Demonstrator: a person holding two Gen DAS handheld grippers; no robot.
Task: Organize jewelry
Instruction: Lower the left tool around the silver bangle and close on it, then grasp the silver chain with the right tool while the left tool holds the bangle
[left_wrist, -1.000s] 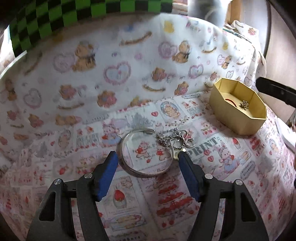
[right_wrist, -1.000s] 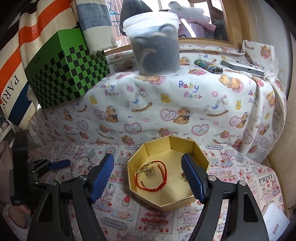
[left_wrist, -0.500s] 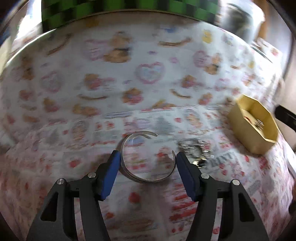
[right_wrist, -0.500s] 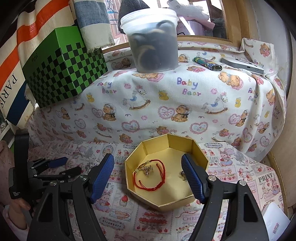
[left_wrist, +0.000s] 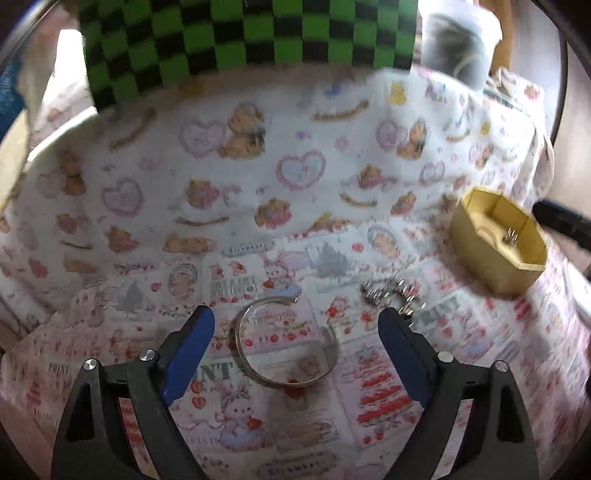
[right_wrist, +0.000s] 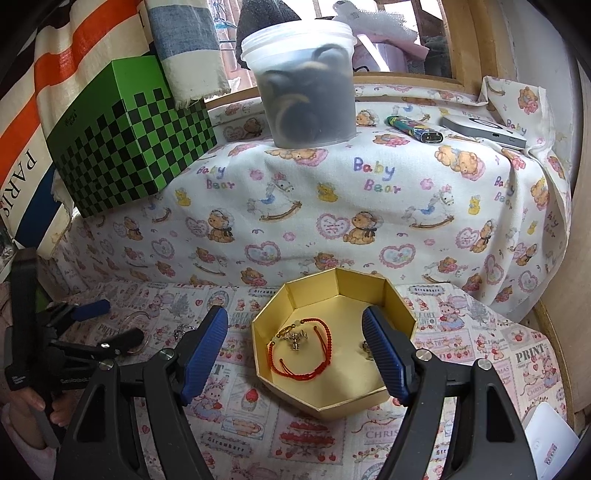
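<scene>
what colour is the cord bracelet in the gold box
Red; the bracelet shows best in the right wrist view, lying in the box.

Shiny metal bangle, matt printed cotton cloth, satin gold card box, translucent plastic tub

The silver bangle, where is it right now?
In the left wrist view the silver bangle lies flat on the printed cloth, between the open left tongs without touching them, with the chain pile just to its right.
</scene>
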